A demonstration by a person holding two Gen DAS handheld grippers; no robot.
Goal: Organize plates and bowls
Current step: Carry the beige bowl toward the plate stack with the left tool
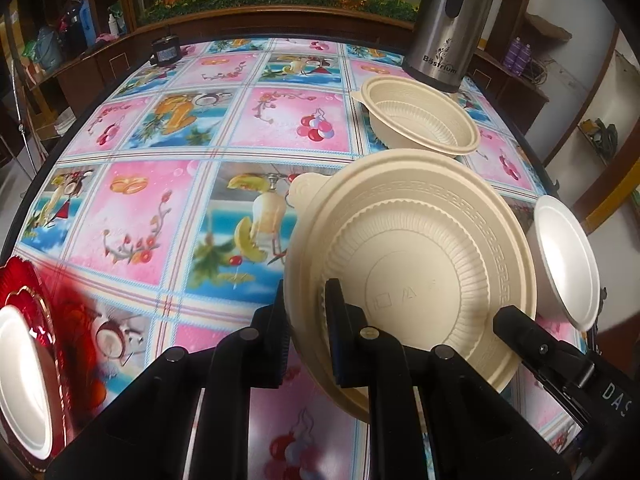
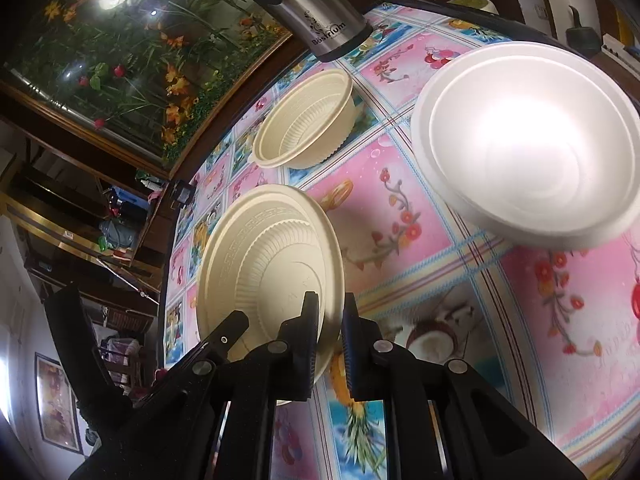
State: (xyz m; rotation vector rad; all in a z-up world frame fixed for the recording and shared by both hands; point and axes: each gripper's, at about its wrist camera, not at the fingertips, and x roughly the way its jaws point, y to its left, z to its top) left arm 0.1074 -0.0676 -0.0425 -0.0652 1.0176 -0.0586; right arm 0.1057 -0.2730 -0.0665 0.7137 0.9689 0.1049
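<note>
Cream ribbed plastic bowl (image 1: pixel 416 280), round, wide flat rim with embossed key pattern, small tab handle, faint recycling marks on base. Tilted, lifted off floral pink-and-blue vinyl tablecloth (image 1: pixel 160 200). Left gripper (image 1: pixel 308 320) clenched on near rim, one finger inside, one outside. Right gripper (image 2: pixel 330 320) clamped on opposite rim edge. Second cream ribbed bowl (image 1: pixel 420 120) upright on table beyond, near steel thermos jug (image 1: pixel 444 28). White foam bowl (image 2: pixel 528 140) just beside, right. Red glass plate (image 1: pixel 36 320) with white dish, left edge.
</note>
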